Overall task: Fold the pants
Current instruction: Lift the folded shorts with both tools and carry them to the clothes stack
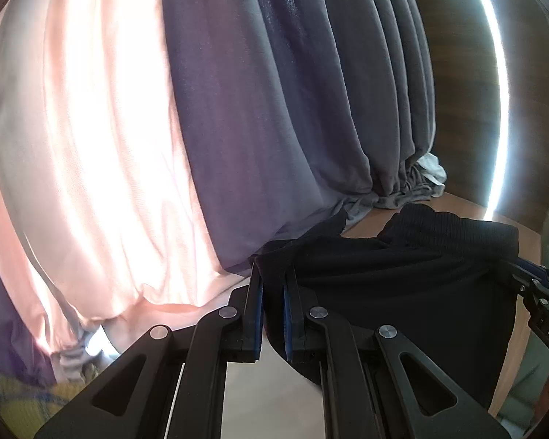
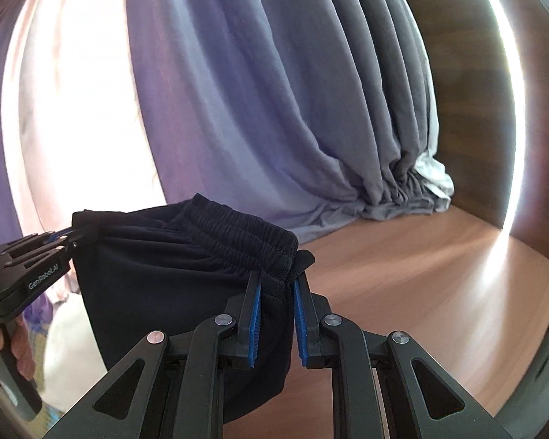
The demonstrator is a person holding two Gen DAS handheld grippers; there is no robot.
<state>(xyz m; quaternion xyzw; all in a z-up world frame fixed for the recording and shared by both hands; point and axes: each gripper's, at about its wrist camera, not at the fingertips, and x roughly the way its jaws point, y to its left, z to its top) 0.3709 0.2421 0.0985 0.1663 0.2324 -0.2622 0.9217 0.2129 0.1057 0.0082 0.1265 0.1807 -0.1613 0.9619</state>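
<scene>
The black pants point(image 2: 172, 278) hang in the air between two grippers, lifted clear of the wooden table point(image 2: 402, 292). The left gripper point(image 1: 272, 292) has its blue pads point(image 1: 259, 303) clamped on one corner of the dark cloth, which rises just past the fingertips and droops away below them. The right gripper point(image 2: 277, 292) is pinched on the other corner, right at the gathered elastic waistband point(image 2: 245, 236), with a little tab of fabric poking up beyond the far finger. Between the two pairs of fingers the waistband runs as a slack, rippled edge, and the rest of the garment falls in a curved pouch underneath.

Beyond both sets of fingers hangs a grey curtain point(image 2: 274, 91), bunched where it meets the tabletop, with a pale pink one point(image 1: 102, 146) glowing off to the left gripper's left side. A hand point(image 2: 7, 351) shows at the edge of the right wrist view, wrapped around the left tool's handle.

I would judge this a carry in the middle of a fold: the pants are held up by the waist and not yet laid down. The next move calls for both grips holding firm, the edge pulled level and taut, then a lowering onto the bare wood ahead so the hanging part lands flat without bunching.
</scene>
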